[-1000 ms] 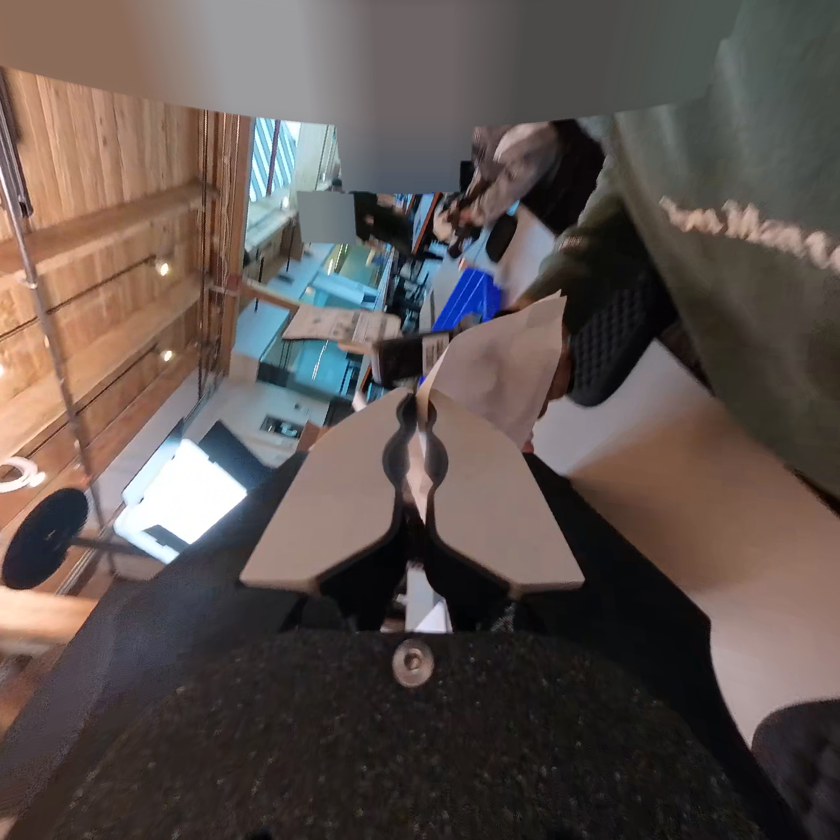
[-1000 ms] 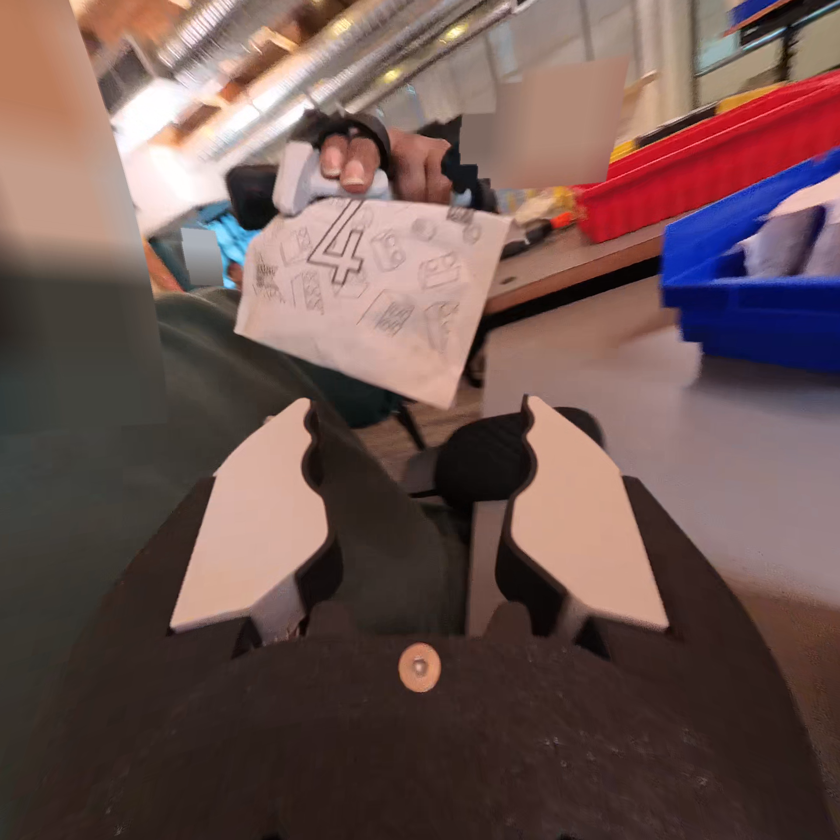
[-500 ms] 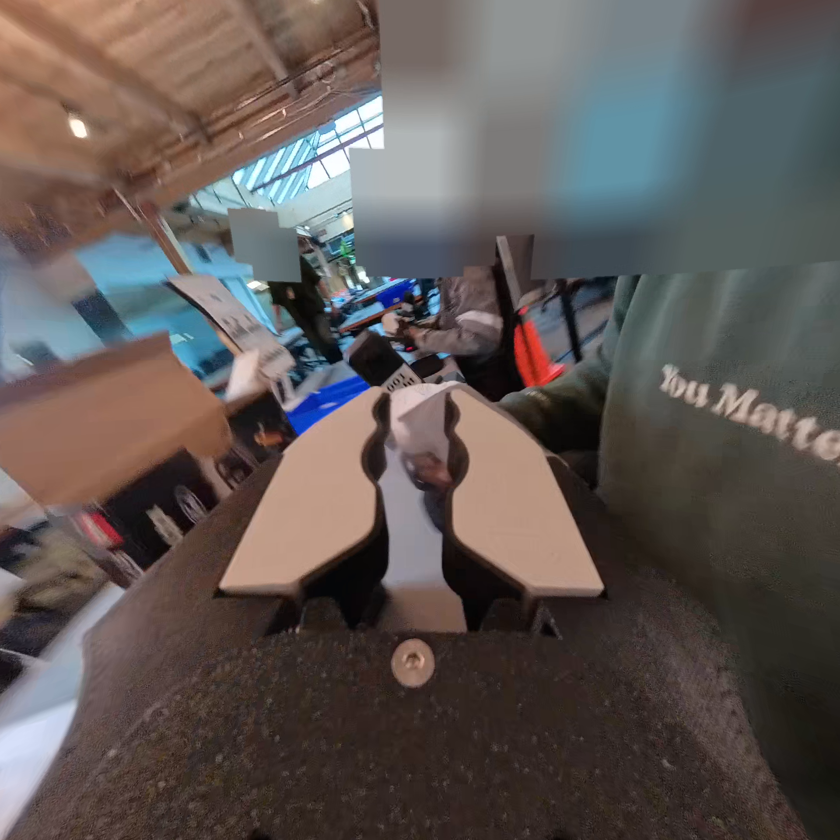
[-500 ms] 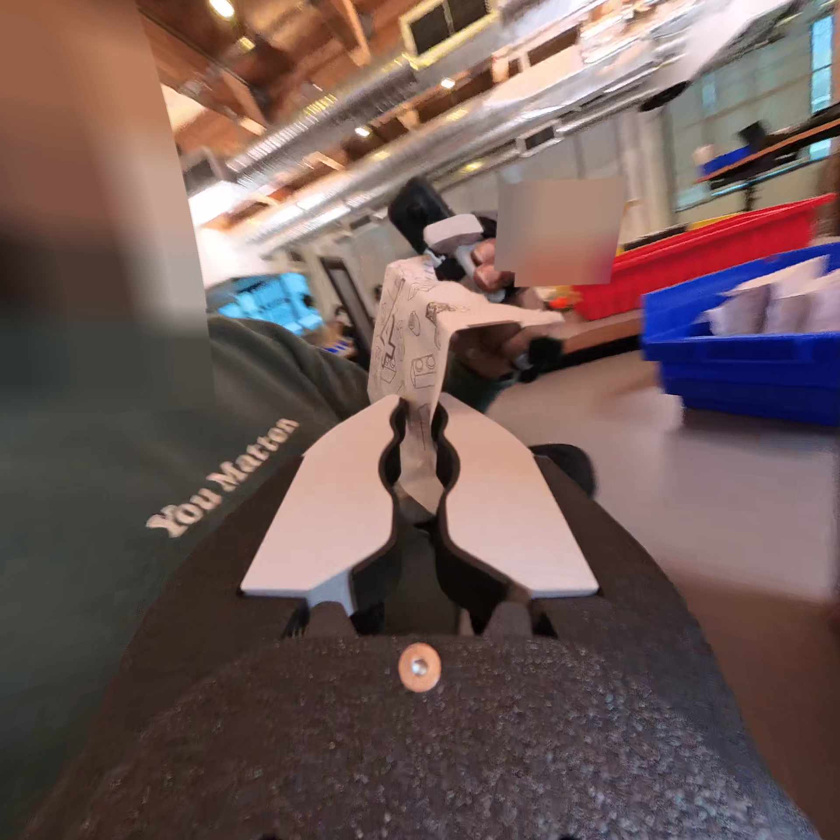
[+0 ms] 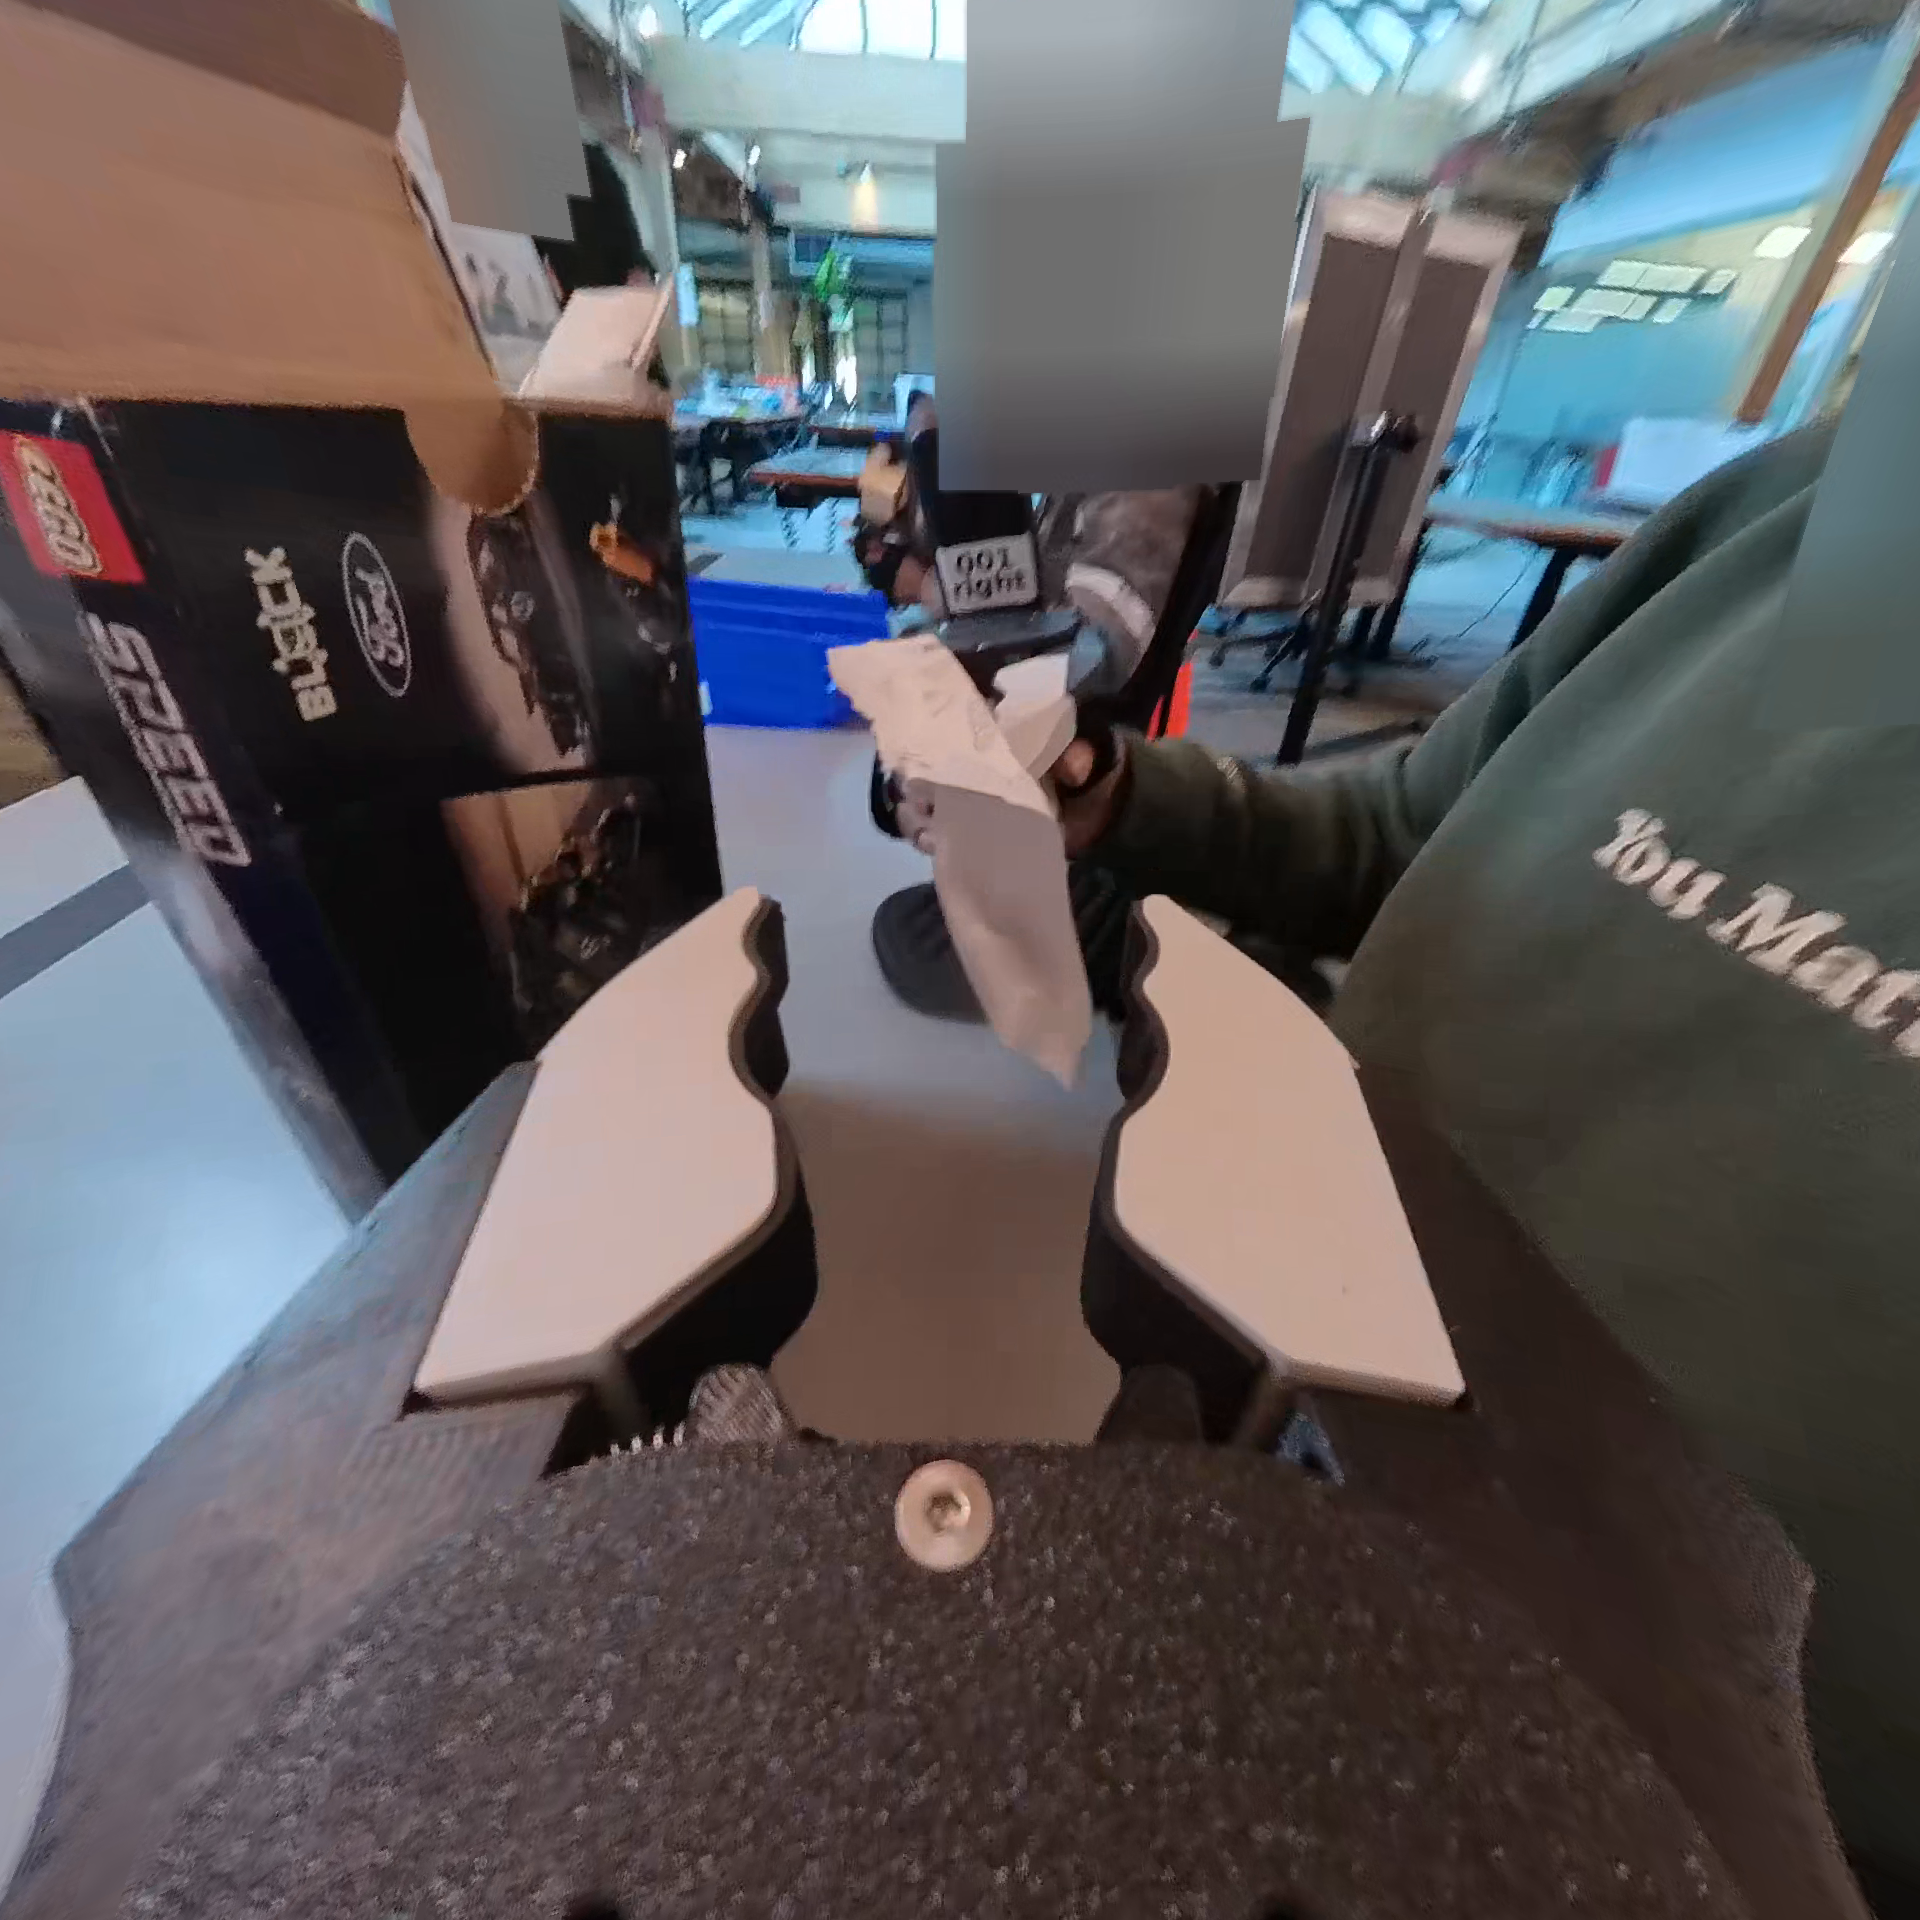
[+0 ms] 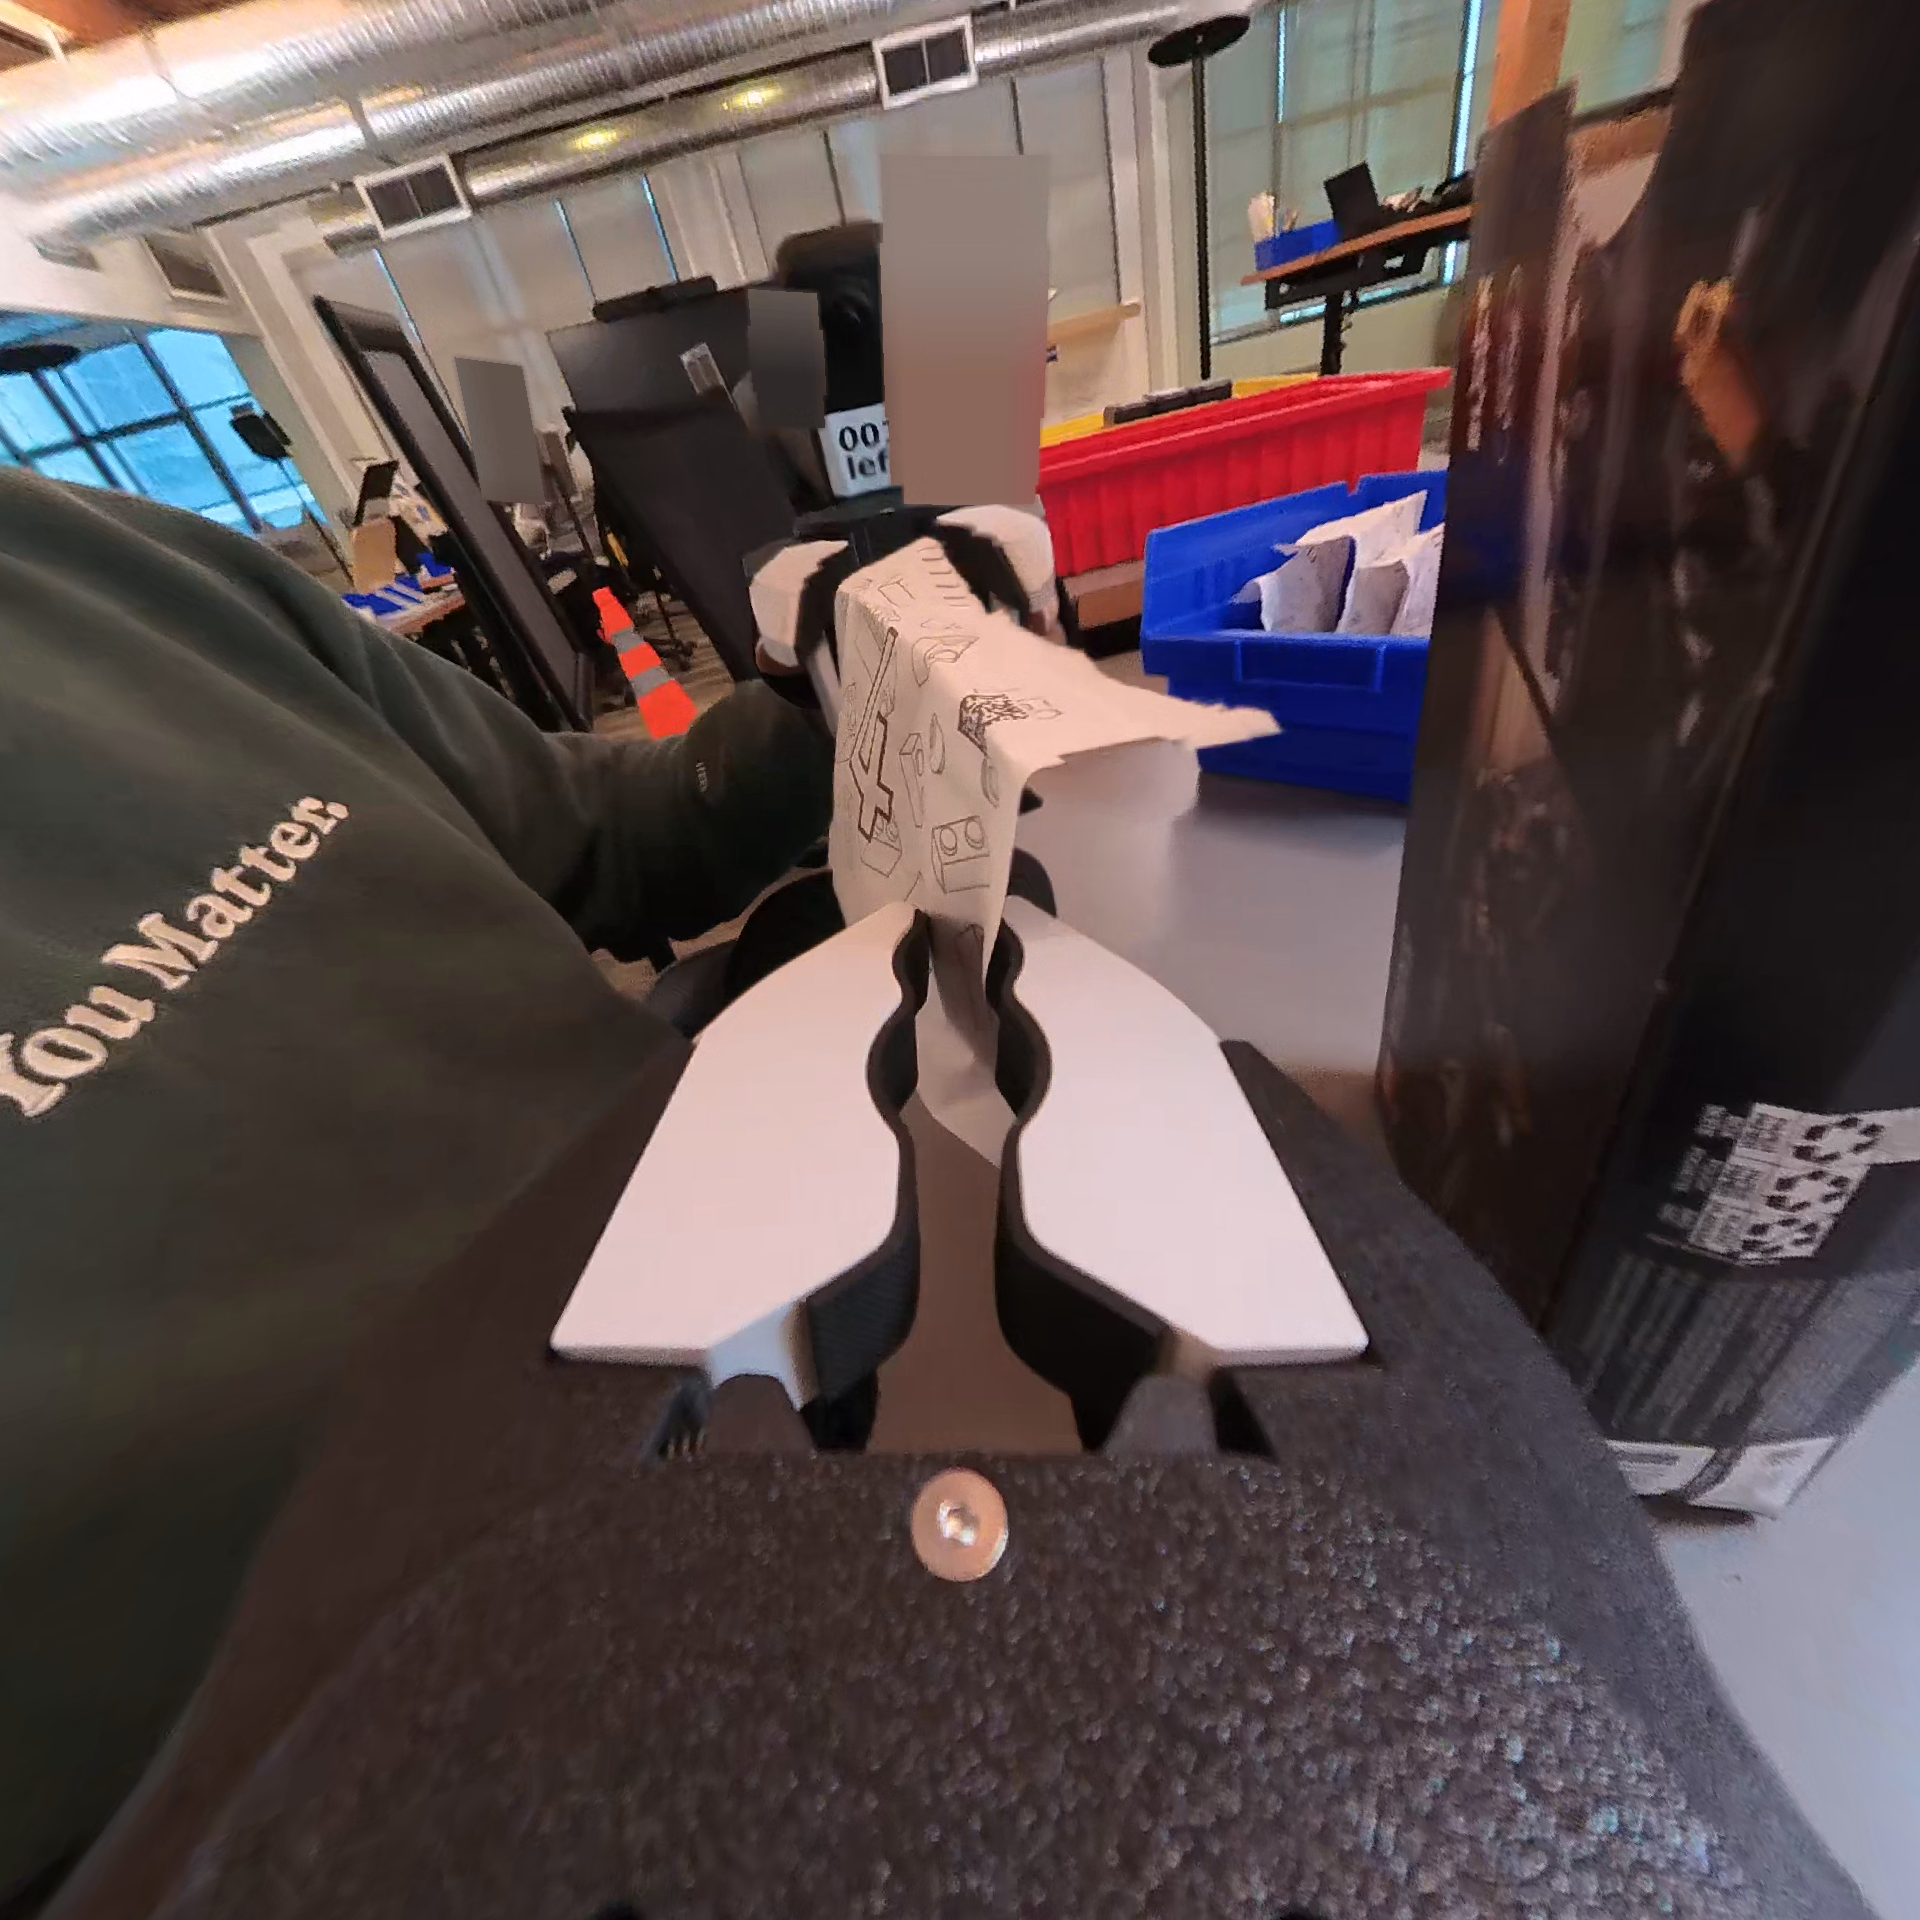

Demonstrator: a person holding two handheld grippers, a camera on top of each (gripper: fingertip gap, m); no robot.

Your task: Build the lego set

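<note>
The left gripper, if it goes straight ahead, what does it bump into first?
Probably the white paper bag hanging just ahead of the open left gripper, held by the right gripper. Depth is hard to judge.

Box (image 6: 1662,727) on table (image 6: 1268,914); bin (image 6: 1299,644) behind it.

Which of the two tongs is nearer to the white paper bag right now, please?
Right. The right tongs are shut on the white paper bag; the left tongs stand open with the bag just ahead, apparently untouched.

Crinkled white printed paper bag (image 6: 925,748); glossy black cardboard box (image 5: 343,717); smooth matt grey table (image 5: 125,1195); smooth white fingers (image 5: 613,1174) in rough black speckled plastic.
</note>
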